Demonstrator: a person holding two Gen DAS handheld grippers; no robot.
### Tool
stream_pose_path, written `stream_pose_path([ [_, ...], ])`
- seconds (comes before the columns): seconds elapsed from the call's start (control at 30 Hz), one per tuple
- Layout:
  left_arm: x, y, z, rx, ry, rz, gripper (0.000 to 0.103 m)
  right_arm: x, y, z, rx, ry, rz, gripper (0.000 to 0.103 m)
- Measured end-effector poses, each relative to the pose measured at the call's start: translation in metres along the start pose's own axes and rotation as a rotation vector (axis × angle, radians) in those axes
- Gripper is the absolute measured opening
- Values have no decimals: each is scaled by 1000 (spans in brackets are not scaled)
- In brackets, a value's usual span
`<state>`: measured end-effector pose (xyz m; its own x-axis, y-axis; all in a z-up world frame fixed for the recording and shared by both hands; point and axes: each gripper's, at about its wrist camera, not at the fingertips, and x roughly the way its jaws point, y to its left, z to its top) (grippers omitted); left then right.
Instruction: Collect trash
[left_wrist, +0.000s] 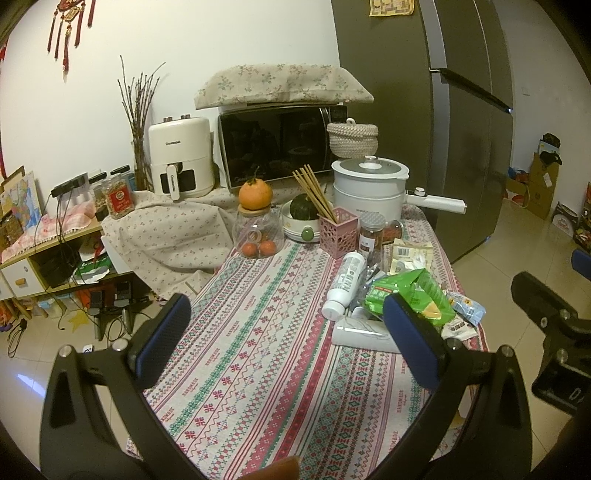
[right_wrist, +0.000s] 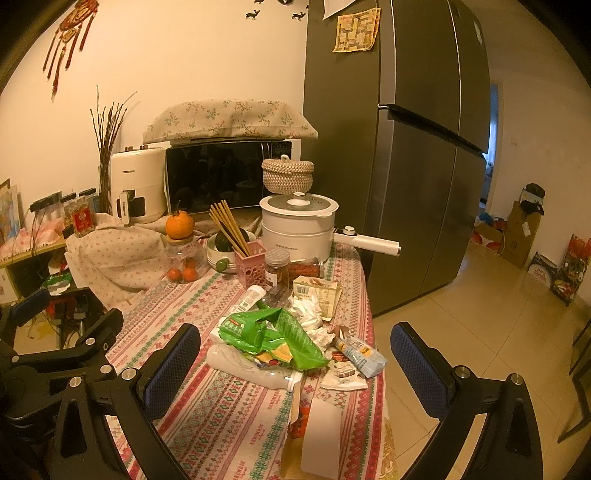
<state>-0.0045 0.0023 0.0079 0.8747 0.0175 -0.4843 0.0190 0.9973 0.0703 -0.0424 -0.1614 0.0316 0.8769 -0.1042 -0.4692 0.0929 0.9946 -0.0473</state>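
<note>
Nearest my right-hand lens, a white paper bag (right_wrist: 320, 437) stands at the table's near edge, just ahead of my right gripper (right_wrist: 295, 363), whose blue-padded fingers (right_wrist: 173, 363) are spread wide and hold nothing. The trash heap lies directly ahead between those fingers: a crumpled green snack bag (right_wrist: 280, 338) on top of a clear plastic bottle (right_wrist: 243, 367) lying on its side, with crumpled white tissue (right_wrist: 308, 315) just behind it and a pale blue wrapper (right_wrist: 360, 354) touching the heap's right side. A white bottle (right_wrist: 251, 297) lies tilted behind the green bag, and a beige packet (right_wrist: 321, 295) rests flat beyond the tissue. My left gripper (left_wrist: 288, 328) hangs over the patterned tablecloth (left_wrist: 236, 369), likewise wide apart and empty; from its view the green bag (left_wrist: 413, 291) sits partly behind the right finger (left_wrist: 410, 332), so the heap is off to that side rather than between the pads. Further back stand a pink chopstick holder (left_wrist: 338, 230), a white electric pot (left_wrist: 369, 188) and a glass jar (left_wrist: 258, 236) topped with an orange (left_wrist: 255, 194).
</note>
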Motion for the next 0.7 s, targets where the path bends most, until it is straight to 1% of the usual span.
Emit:
stream_pose_path([
  [0.27,0,0,0,1,1,1,103,0,0,0,-2,-1,-3,103],
  [0.5,0,3,-1,-3,15,-6,103,0,-7,0,1,-7,11,103],
  [0.57,3,4,-3,-1,26,-21,103,-1,-8,0,-7,-18,15,103],
  [0.67,14,3,-6,21,45,-80,103,2,-7,-1,-40,0,4,103],
  [0.7,18,1,-9,34,47,-113,103,5,-8,-2,-48,14,7,103],
])
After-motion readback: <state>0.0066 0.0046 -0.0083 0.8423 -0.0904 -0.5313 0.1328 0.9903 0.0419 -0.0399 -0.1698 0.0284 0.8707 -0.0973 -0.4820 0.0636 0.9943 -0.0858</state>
